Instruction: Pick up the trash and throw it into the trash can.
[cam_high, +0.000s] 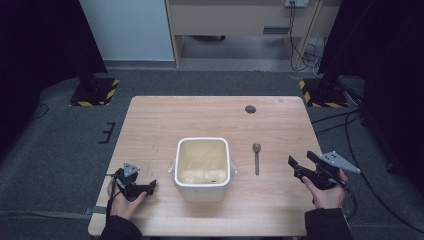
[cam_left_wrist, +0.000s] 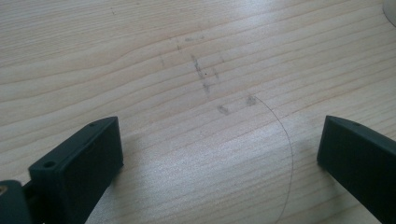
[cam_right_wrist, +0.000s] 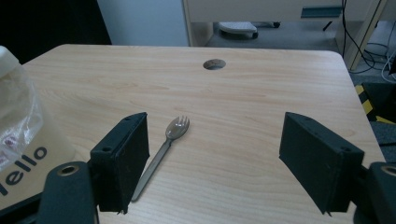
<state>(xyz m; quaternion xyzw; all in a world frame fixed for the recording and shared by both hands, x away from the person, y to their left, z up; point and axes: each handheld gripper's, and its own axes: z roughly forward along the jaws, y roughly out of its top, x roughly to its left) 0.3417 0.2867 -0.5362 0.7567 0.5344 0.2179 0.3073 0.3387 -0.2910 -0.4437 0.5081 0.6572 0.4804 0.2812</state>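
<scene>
On the tabletop (cam_high: 150, 125), both the left gripper (cam_high: 150, 186) and right gripper (cam_high: 300, 164) rest with jaws apart, flanking a white bin (cam_high: 202, 169) and what looks like a spork (cam_right_wrist: 163, 149).

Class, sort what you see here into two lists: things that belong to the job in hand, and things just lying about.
Belonging to the job:
- small metal spork, lying on the table
- white square plastic container
- right gripper, jaws open
- left gripper, jaws open

Just lying about:
- light wooden table
- round cable hole
- faint pencil marks
</scene>
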